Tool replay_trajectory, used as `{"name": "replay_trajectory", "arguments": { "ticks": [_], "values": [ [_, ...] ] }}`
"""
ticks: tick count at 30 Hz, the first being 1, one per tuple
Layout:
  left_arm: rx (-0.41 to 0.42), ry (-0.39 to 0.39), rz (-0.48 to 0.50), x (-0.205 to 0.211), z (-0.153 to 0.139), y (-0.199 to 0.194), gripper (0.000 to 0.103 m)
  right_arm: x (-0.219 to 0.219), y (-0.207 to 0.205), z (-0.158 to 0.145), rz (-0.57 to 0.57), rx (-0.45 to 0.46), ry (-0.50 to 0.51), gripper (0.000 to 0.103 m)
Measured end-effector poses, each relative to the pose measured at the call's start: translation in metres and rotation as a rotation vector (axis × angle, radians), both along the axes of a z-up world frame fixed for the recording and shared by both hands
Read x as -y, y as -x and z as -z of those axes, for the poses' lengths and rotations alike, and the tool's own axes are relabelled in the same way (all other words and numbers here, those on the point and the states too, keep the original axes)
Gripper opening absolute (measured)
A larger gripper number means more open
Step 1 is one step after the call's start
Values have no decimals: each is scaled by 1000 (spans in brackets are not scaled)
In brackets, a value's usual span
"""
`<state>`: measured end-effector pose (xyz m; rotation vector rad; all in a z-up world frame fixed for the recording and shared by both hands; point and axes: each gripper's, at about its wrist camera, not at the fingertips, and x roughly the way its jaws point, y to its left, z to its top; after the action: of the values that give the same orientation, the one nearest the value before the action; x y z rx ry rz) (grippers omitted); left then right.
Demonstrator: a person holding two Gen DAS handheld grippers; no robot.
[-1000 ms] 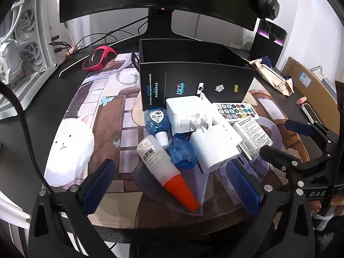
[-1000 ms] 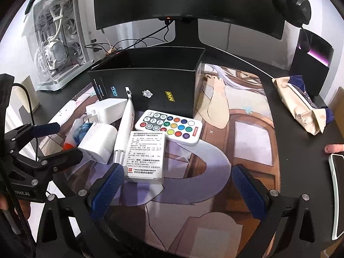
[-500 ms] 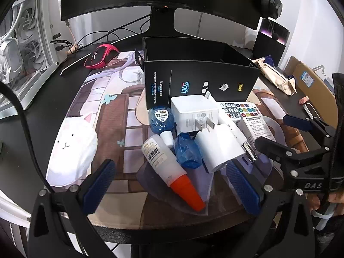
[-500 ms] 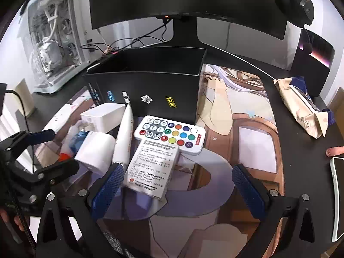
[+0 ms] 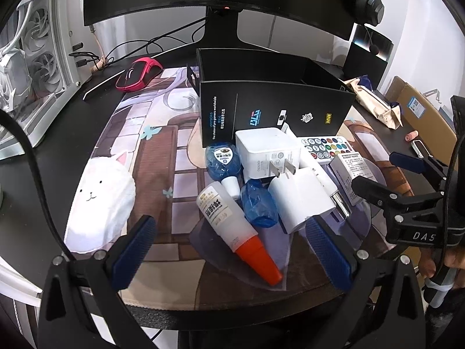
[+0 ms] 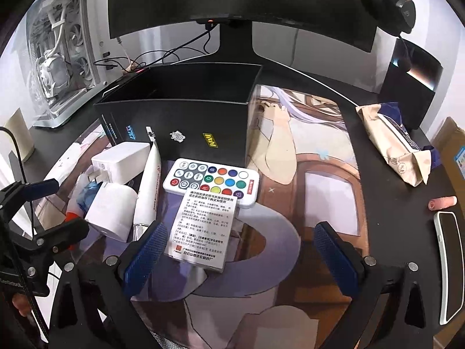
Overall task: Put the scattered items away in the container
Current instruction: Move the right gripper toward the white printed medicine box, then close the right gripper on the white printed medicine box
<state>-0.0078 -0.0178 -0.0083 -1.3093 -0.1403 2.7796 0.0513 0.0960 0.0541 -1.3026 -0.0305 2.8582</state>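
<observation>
An open black box (image 5: 276,110) (image 6: 180,110) stands on the desk mat. In front of it lie a glue bottle with an orange cap (image 5: 235,229), two blue bottles (image 5: 223,160), two white chargers (image 5: 267,151) (image 6: 112,212), a white tube (image 6: 149,186), a colour-button remote (image 6: 212,180) and a white medicine box (image 6: 203,226). My left gripper (image 5: 232,253) is open, just short of the glue bottle. My right gripper (image 6: 241,250) is open, with its left finger beside the medicine box.
A monitor stand (image 5: 223,26) rises behind the box. A red mouse (image 5: 136,74) lies back left. A paper bag (image 6: 392,142), a phone (image 6: 450,264) and a small pink item (image 6: 441,202) lie on the right. A white PC case (image 6: 61,67) stands far left.
Both grippers have moved forward toward the pile. The medicine box now sits closer between the right gripper's fingers. Both stay open and empty.
</observation>
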Motion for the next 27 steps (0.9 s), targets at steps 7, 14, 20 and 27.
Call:
{"name": "replay_trajectory", "arguments": {
  "ticks": [7, 14, 20, 27],
  "values": [
    [-2, -5, 6, 0, -2, -1, 103, 5, 9, 11, -8, 34, -20, 103],
    [0, 3, 1, 0, -2, 0, 103, -1, 12, 18, -21, 49, 1, 102],
    [4, 7, 6, -1, 0, 0, 103, 2, 11, 20, -33, 4, 0, 102],
    [6, 8, 0, 1, 0, 1, 103, 2, 5, 21, -54, -38, 10, 96]
  ]
}}
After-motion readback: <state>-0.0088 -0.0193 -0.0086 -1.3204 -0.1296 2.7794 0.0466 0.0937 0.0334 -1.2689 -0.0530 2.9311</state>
